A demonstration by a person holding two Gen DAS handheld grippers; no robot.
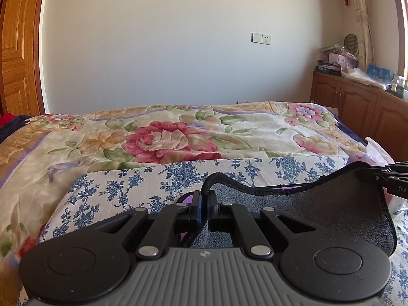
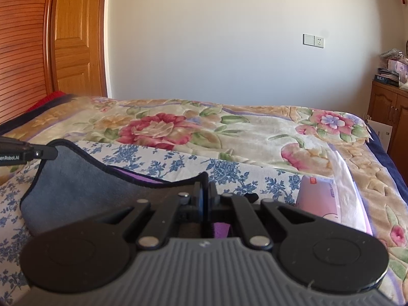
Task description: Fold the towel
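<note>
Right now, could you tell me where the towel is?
The grey towel hangs between both grippers over the blue-flowered sheet, in front of the floral blanket.

Pretty clearly someone's bedroom at home. There's a bed (image 1: 38,153) covered in a plush floral blanket (image 1: 178,137) with big pink roses, plus a blue-and-white flowered sheet (image 1: 122,186) spread over it. Wooden panelled door (image 2: 74,38) on the left, plain cream wall (image 1: 165,51) with a light switch and socket (image 1: 261,38), and a brown wooden cabinet (image 1: 357,102) in the corner piled with boxes and bags (image 1: 339,61). Patterned curtain (image 1: 359,12) by the window side, sunlight coming in.
</note>
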